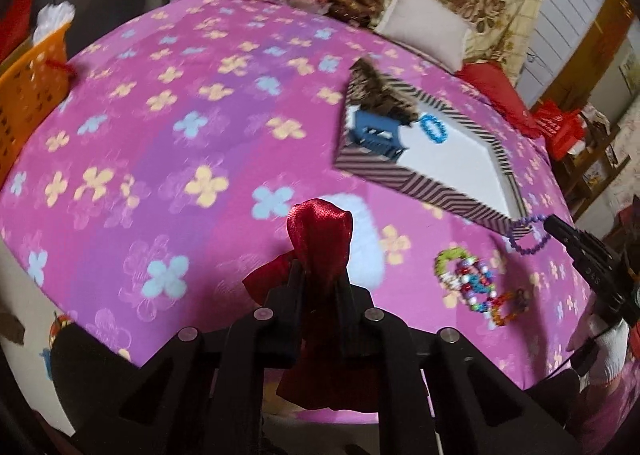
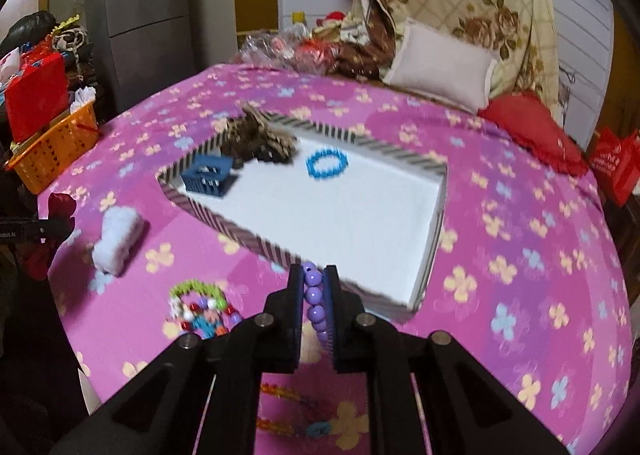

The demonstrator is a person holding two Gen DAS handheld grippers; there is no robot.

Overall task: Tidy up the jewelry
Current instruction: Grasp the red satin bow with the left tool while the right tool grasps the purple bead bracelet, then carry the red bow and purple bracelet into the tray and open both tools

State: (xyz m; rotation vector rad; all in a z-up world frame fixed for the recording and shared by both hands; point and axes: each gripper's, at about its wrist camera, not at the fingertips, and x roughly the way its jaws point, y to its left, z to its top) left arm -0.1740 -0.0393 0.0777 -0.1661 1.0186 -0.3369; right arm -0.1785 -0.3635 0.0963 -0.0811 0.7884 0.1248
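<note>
soft indoor light, strong fisheye bending and dark corners, motion blur across both views.

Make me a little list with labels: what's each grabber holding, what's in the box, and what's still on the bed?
left gripper: shut on red pouch
right gripper: shut on purple bracelet
box: striped sides, white inside
in box: blue bracelet, blue basket, brown bundle
on bed: bracelet pile, white fluffy thing
</note>
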